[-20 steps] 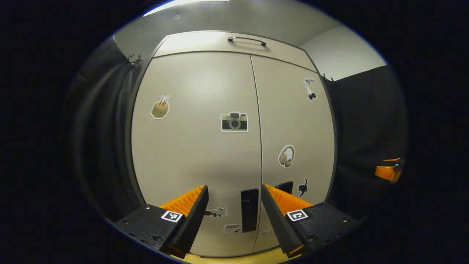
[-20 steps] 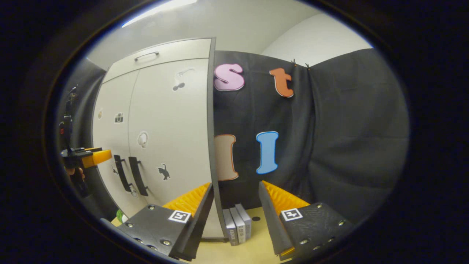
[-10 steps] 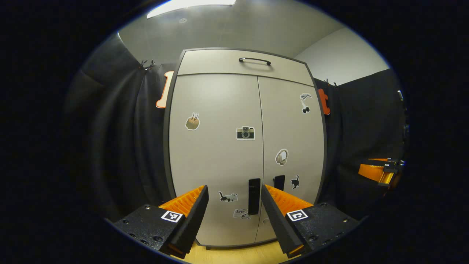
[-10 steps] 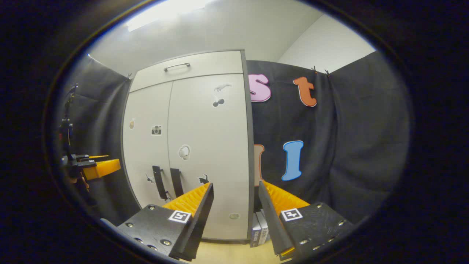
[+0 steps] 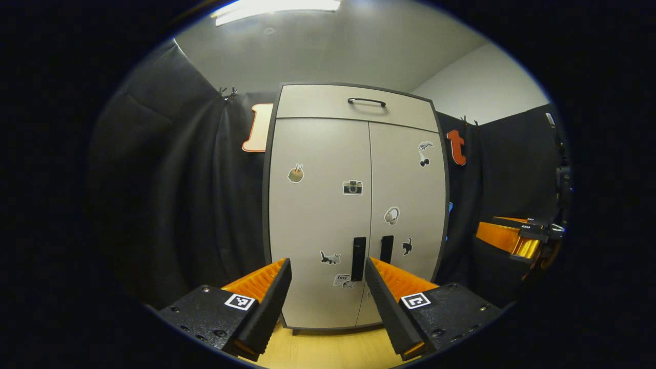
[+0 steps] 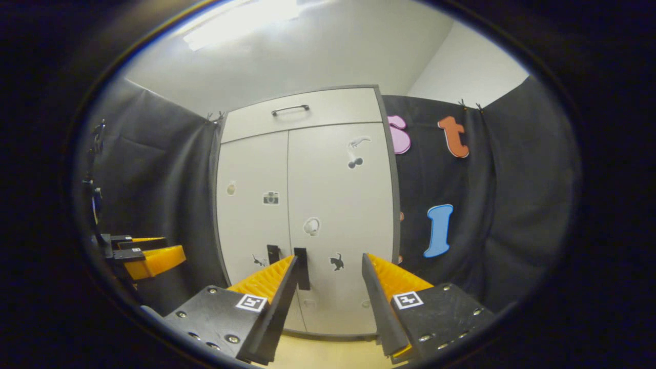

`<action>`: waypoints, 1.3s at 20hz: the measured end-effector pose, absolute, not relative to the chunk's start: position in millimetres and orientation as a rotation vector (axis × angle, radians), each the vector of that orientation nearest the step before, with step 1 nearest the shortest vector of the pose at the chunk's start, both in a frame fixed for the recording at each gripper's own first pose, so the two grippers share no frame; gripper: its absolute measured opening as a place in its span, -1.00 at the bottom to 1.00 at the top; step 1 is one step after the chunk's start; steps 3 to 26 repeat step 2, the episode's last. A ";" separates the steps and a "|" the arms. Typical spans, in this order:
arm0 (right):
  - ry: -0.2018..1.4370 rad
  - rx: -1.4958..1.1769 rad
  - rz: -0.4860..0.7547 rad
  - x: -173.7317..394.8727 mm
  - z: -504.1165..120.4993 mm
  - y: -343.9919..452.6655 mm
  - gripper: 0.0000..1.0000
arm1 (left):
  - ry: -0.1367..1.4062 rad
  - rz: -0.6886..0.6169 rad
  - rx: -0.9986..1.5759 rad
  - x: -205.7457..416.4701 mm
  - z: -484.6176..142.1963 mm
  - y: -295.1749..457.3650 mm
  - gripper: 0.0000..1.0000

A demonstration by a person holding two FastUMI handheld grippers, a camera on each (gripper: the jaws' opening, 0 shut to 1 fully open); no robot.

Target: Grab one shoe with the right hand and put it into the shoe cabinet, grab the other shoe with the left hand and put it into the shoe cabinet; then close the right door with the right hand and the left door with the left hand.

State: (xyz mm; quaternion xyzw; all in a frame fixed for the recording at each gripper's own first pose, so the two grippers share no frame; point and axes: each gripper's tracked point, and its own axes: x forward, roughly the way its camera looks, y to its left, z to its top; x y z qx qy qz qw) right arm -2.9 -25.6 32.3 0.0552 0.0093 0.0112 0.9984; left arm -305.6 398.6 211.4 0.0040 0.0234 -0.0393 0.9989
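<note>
The pale shoe cabinet (image 5: 318, 215) stands straight ahead in the left gripper view with both doors shut, so its inside is hidden. Stickers dot the doors. Two dark vertical handles (image 5: 359, 259) sit side by side at the seam. My left gripper (image 5: 327, 261) is open and holds nothing, some way back from the doors. In the right gripper view the cabinet (image 6: 338, 205) also stands shut, and my right gripper (image 6: 329, 257) is open and holds nothing. The right gripper (image 5: 512, 238) appears at the right of the left gripper view, and the left gripper (image 6: 148, 256) at the left of the right gripper view.
A drawer front with a dark handle (image 5: 366, 101) tops the cabinet. Black cloth walls (image 5: 195, 205) close in on both sides of it. A light wooden floor (image 5: 333, 351) runs from the cabinet's foot toward me.
Both grippers have drawn back from the cabinet, which now looks smaller. The right gripper view has swung left to face the doors, and the books beside the cabinet have left its view.
</note>
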 end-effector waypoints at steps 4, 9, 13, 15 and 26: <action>0.006 0.108 0.032 -9.0 35.4 -15.9 0.43 | 0.049 -0.070 -0.011 -315.6 211.7 399.7 0.76; 0.006 0.108 0.032 -9.0 35.4 -15.9 0.43 | 0.049 -0.070 -0.011 -315.6 211.7 399.7 0.76; 0.006 0.108 0.032 -9.0 35.4 -15.9 0.43 | 0.049 -0.070 -0.011 -315.6 211.7 399.7 0.76; 0.006 0.108 0.032 -9.0 35.4 -15.9 0.43 | 0.049 -0.070 -0.011 -315.6 211.7 399.7 0.76; 0.006 0.108 0.032 -9.0 35.4 -15.9 0.43 | 0.049 -0.070 -0.011 -315.6 211.7 399.7 0.76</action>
